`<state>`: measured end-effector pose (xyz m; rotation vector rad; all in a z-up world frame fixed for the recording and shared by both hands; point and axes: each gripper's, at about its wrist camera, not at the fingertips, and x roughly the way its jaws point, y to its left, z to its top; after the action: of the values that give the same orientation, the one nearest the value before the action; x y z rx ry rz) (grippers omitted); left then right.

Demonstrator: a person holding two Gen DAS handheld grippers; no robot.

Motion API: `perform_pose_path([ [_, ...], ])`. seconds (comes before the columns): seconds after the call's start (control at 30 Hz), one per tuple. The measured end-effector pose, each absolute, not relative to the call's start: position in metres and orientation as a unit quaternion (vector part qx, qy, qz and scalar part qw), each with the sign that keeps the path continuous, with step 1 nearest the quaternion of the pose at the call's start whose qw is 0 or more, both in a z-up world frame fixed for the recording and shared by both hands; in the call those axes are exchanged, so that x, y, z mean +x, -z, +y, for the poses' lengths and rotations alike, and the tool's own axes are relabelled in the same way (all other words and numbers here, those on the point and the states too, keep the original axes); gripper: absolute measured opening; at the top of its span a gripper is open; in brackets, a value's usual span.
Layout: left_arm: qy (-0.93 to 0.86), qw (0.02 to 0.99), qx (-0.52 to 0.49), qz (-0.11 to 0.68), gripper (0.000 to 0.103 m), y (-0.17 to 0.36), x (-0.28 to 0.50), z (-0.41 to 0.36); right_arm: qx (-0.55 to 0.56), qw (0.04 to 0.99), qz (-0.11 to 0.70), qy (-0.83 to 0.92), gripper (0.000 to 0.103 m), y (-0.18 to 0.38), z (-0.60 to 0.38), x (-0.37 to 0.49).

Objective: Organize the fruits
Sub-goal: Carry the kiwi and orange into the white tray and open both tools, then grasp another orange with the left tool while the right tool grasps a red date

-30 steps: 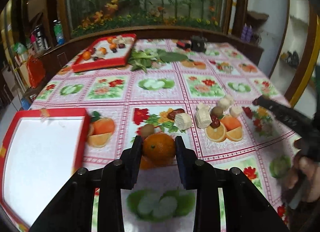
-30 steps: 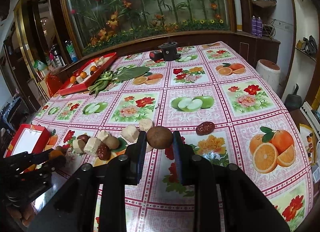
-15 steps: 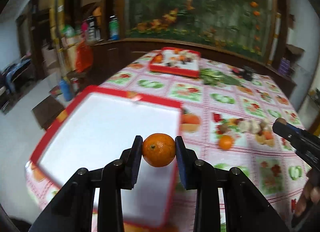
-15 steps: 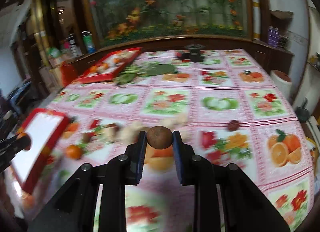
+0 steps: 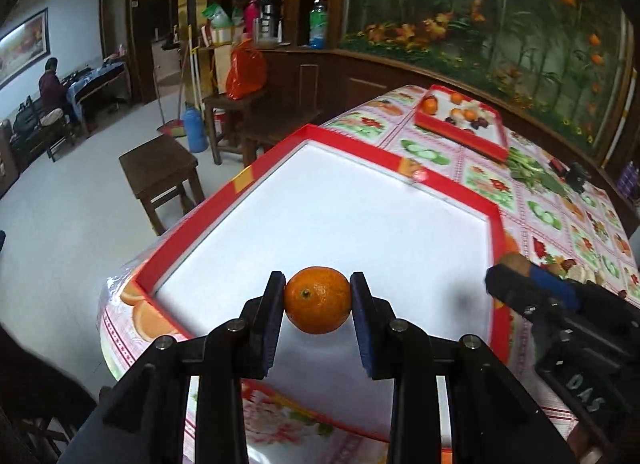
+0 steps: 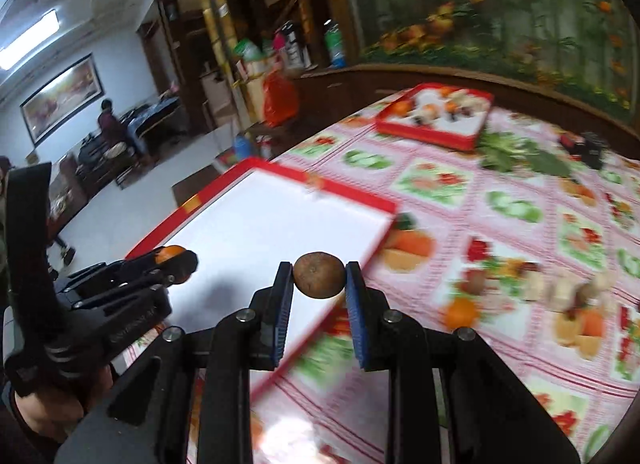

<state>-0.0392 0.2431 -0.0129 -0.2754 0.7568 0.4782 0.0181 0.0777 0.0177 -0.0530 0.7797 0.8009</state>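
Note:
My left gripper (image 5: 318,300) is shut on an orange (image 5: 318,299) and holds it above the near part of an empty red-rimmed white tray (image 5: 400,162). My right gripper (image 6: 319,280) is shut on a brown kiwi (image 6: 319,274) above the tray's (image 6: 352,194) right edge. The right gripper also shows at the right of the left wrist view (image 5: 516,284), and the left gripper with its orange at the left of the right wrist view (image 6: 178,262). Loose fruit and pale cubes (image 6: 560,292) lie on the flowered tablecloth to the right.
A second red tray (image 5: 460,132) with several fruits sits at the table's far side, with green leaves (image 5: 528,172) and a small black object (image 5: 576,176) beside it. Wooden stools (image 5: 160,168) stand on the floor left of the table edge.
Both grippers have swung left with their fruit. The left gripper now holds the orange over the empty tray, and the right gripper has come up to the tray's right edge.

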Motion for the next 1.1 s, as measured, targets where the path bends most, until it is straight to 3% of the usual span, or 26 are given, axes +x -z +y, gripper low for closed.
perform_pose_path([
  [0.37, -0.256, 0.882, -0.119, 0.378, 0.034, 0.018, -0.042, 0.262, -0.059, 0.824, 0.417, -0.378, 0.029, 0.017, 0.137, 0.02],
  [0.5, -0.275, 0.883, -0.115, 0.363, 0.076, 0.012, -0.049, 0.26, -0.066, 0.819, 0.425, -0.379, 0.029, 0.019, 0.143, 0.016],
  [0.53, -0.276, 0.886, -0.116, 0.353, 0.079, 0.008, -0.052, 0.259, -0.067, 0.818, 0.426, -0.38, 0.029, 0.018, 0.145, 0.016],
  [0.57, -0.276, 0.889, -0.115, 0.348, 0.079, 0.006, -0.053, 0.258, -0.064, 0.819, 0.425, -0.381, 0.032, 0.016, 0.143, 0.015],
  [0.63, -0.272, 0.892, -0.106, 0.344, 0.079, 0.001, -0.054, 0.252, -0.055, 0.822, 0.416, -0.384, 0.059, 0.011, 0.138, 0.009],
  [0.7, -0.266, 0.897, -0.099, 0.34, 0.079, -0.005, -0.056, 0.246, -0.046, 0.828, 0.403, -0.386, 0.066, 0.004, 0.128, 0.006],
  [0.83, -0.251, 0.908, -0.109, 0.317, 0.079, -0.014, -0.062, 0.23, -0.017, 0.843, 0.376, -0.383, 0.067, -0.014, 0.086, -0.002],
  [0.93, -0.225, 0.914, -0.111, 0.32, 0.079, -0.015, -0.053, 0.213, 0.001, 0.865, 0.365, -0.343, 0.075, -0.016, 0.037, 0.002],
  [1.1, -0.158, 0.925, -0.082, 0.336, 0.079, -0.015, -0.028, 0.165, 0.03, 0.885, 0.399, -0.239, 0.075, 0.003, -0.055, 0.027],
])
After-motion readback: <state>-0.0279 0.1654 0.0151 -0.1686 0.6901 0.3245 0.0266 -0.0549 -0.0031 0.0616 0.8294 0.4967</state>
